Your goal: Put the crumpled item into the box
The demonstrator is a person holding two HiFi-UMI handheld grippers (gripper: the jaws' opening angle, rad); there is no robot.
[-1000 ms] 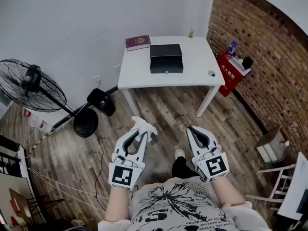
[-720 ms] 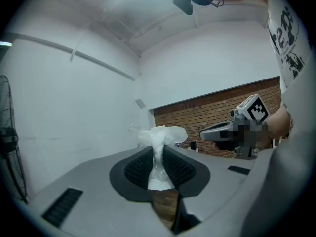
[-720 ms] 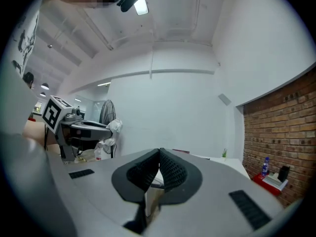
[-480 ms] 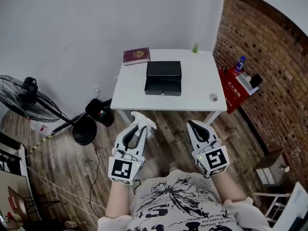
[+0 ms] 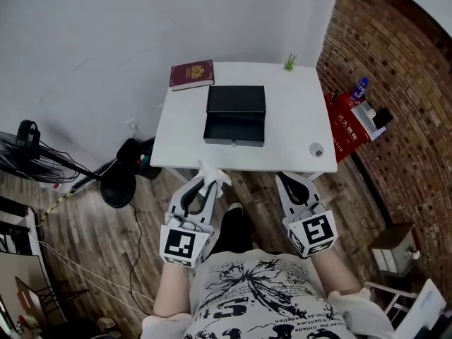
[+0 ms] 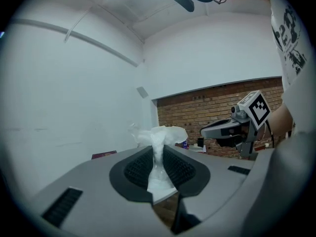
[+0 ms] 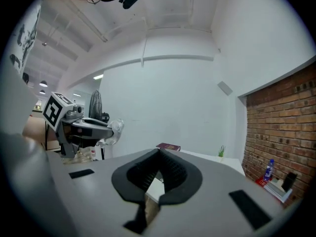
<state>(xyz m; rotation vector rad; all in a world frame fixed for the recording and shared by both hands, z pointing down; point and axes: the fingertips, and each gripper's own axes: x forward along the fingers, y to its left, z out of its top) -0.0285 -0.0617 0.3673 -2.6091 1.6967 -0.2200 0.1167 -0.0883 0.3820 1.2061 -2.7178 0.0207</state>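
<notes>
A crumpled white tissue (image 5: 212, 174) sticks out of the tips of my left gripper (image 5: 205, 185), which is shut on it. In the left gripper view the tissue (image 6: 159, 137) stands pinched between the dark pads, its top fanned out. The black box (image 5: 235, 114) lies open on the white table (image 5: 296, 111), just beyond both grippers. My right gripper (image 5: 285, 181) hovers at the table's near edge, jaws together with nothing in them; its own view shows the tips (image 7: 159, 152) meeting. Both grippers are over the floor, short of the box.
A dark red book (image 5: 191, 74) lies at the table's far left corner, a small green plant (image 5: 290, 62) at the back, a small round object (image 5: 316, 149) near the front right. A fan (image 5: 28, 159) and black bag (image 5: 133, 153) stand left; a red case (image 5: 345, 122) leans right.
The person has stepped up to the table, so the table and box now lie just ahead of the grippers. The left gripper still holds the tissue; the right stays shut.
</notes>
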